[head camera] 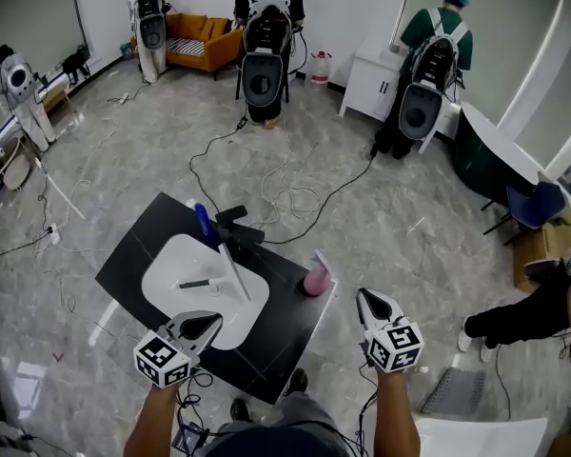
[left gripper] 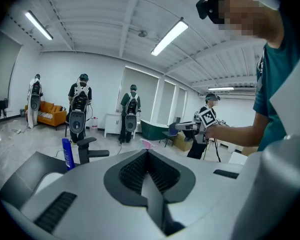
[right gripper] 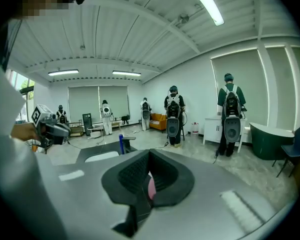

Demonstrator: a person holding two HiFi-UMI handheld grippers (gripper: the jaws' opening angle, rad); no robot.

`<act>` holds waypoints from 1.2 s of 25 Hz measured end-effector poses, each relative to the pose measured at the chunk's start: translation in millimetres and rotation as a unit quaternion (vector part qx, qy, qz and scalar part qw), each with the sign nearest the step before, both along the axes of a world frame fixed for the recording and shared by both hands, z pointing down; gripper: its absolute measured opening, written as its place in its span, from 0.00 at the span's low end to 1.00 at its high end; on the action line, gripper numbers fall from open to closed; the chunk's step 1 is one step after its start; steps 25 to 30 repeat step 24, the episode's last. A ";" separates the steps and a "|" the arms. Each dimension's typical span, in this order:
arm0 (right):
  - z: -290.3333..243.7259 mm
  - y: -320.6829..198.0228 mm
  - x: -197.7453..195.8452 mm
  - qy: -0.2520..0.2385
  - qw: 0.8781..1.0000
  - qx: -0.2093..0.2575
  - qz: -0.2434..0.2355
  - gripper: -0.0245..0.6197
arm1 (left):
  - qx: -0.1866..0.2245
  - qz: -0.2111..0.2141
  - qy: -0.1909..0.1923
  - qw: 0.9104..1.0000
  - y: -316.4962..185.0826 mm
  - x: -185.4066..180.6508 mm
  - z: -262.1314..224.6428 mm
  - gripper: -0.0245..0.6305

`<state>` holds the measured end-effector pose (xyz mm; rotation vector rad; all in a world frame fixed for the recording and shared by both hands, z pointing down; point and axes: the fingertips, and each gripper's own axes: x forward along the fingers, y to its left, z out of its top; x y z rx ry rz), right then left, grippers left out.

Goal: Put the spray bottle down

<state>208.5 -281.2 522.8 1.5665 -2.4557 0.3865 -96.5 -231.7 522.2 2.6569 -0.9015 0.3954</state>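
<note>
The pink spray bottle (head camera: 315, 278) stands upright on the right edge of the black table (head camera: 133, 246). My right gripper (head camera: 373, 305) hovers to the right of the bottle, off the table's edge, apart from it and shut on nothing. In the right gripper view a sliver of the pink bottle (right gripper: 151, 186) shows beyond the closed jaws of the gripper (right gripper: 149, 156). My left gripper (head camera: 202, 327) hangs over the near edge of the white basin (head camera: 171, 265), shut and empty. In the left gripper view its jaws meet at the gripper's tip (left gripper: 147, 151).
A blue bottle (head camera: 204, 221) and a black stand (head camera: 238, 222) sit at the table's far side. A white stick (head camera: 233, 272) and a small dark tool (head camera: 195, 284) lie in the basin. Cables (head camera: 285, 198) run across the floor; several people stand at the room's far end.
</note>
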 end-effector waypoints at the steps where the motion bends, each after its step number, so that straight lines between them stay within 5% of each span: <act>1: -5.9 9.1 -6.4 0.006 1.000 -0.002 -0.006 0.05 | 0.005 0.001 0.001 1.000 1.9 -3.7 -3.8 0.04; 12: -54.1 85.0 -49.5 0.016 1.000 -0.013 -0.018 0.05 | 0.022 0.003 0.013 1.000 28.0 -43.0 -25.7 0.04; 30: -69.0 102.2 -88.3 0.014 0.999 -0.017 -0.024 0.05 | 0.019 0.004 0.020 1.000 47.6 -70.7 -30.1 0.04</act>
